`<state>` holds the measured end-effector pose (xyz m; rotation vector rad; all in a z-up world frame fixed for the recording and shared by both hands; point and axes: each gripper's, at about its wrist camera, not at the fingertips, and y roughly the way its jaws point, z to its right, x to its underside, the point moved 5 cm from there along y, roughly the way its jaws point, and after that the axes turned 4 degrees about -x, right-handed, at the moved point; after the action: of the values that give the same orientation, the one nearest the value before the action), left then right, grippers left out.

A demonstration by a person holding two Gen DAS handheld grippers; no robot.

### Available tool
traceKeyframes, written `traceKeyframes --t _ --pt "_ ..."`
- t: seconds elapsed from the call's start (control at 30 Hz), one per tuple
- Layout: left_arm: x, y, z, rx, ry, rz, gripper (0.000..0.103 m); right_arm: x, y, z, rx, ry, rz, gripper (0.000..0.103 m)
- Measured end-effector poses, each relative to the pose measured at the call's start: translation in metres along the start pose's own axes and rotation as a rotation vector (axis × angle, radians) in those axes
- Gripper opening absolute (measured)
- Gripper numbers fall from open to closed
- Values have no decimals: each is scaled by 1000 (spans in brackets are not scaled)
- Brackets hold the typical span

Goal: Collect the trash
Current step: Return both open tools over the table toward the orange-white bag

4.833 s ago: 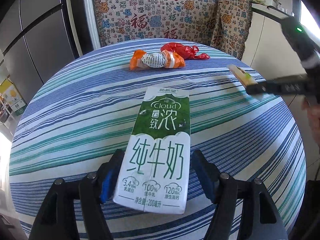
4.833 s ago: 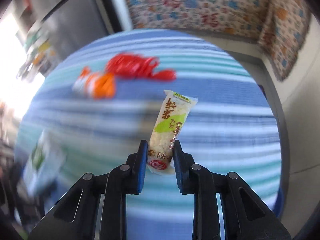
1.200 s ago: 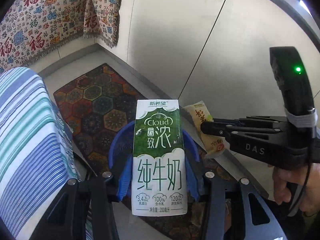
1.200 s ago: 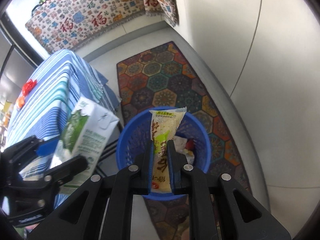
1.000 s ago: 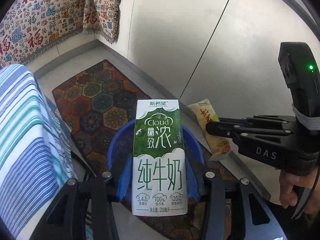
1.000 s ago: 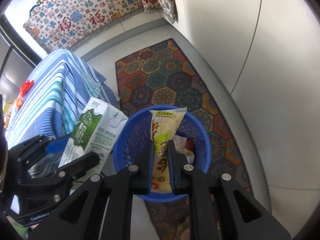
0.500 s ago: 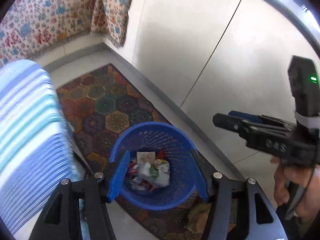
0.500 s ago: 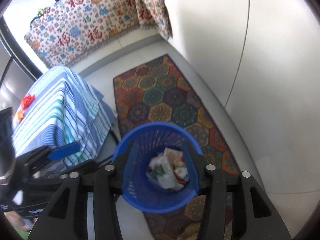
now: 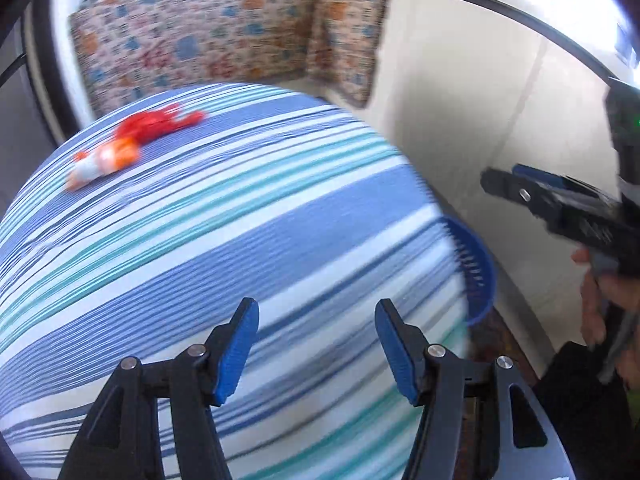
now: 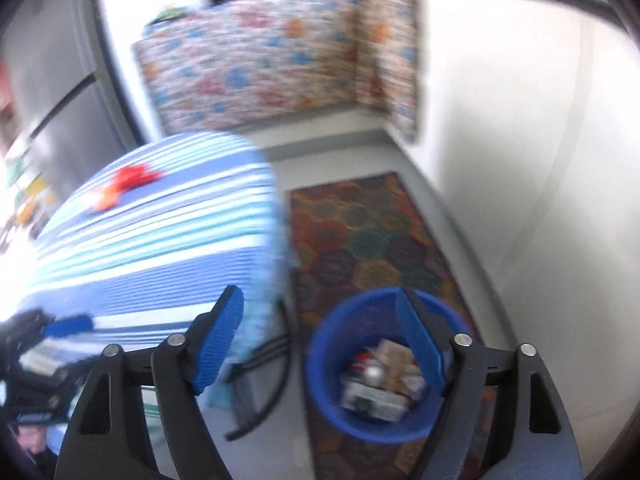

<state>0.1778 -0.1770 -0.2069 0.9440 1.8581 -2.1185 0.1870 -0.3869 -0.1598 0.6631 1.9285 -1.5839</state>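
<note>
My left gripper [image 9: 316, 312] hangs open and empty over the striped tablecloth [image 9: 224, 240]. At the table's far left lie a red wrapper [image 9: 160, 124] and an orange-and-white wrapper [image 9: 104, 160]. The blue bin [image 9: 478, 272] peeks out past the table's right edge. My right gripper [image 10: 320, 300] has its jaws opening with nothing between them, above the floor between the table and the blue bin [image 10: 320, 360]. The milk carton [image 10: 372, 400] and other trash lie inside the bin. The red wrapper [image 10: 134, 176] and orange wrapper [image 10: 102, 198] show blurred on the table.
A patterned rug [image 10: 360, 232] lies under the bin beside a pale wall [image 10: 520, 160]. A patterned cloth [image 9: 208, 40] covers furniture behind the table. The right gripper's body [image 9: 560, 208] and a hand [image 9: 604, 296] are at the right of the left wrist view.
Both grippers swung away from over the bin toward the table. The right gripper's jaws spread wider. The left gripper now faces the tablecloth and the two wrappers.
</note>
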Motion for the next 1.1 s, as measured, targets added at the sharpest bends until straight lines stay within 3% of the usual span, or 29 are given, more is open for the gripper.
traceKeyframes --t 0.23,0.4,0.53,0.6,0.73,0.87,0.93,1.1 --pt "-19 8 -109 -167 -270 26 62 5 55 -136 -197 -173 -74 81" --pt "-81 27 -147 -282 -411 82 62 3 91 -177 -220 -235 -116 81" --pt "-133 49 -157 -389 -451 117 62 2 99 -186 -220 -246 -114 81" --pt "-153 67 -159 -460 -456 94 62 2 101 -181 -217 -228 -114 81" --pt "-160 96 -164 -581 -482 41 62 4 99 -158 -221 -148 -120 81" --pt "-160 105 -158 -718 -432 45 62 1 95 -153 -231 -103 -110 81" --pt "-156 105 -159 -736 -440 37 62 1 94 -154 -239 -95 -111 82" --pt "-134 94 -175 -698 -476 22 64 0 96 -158 -228 -111 -108 83"
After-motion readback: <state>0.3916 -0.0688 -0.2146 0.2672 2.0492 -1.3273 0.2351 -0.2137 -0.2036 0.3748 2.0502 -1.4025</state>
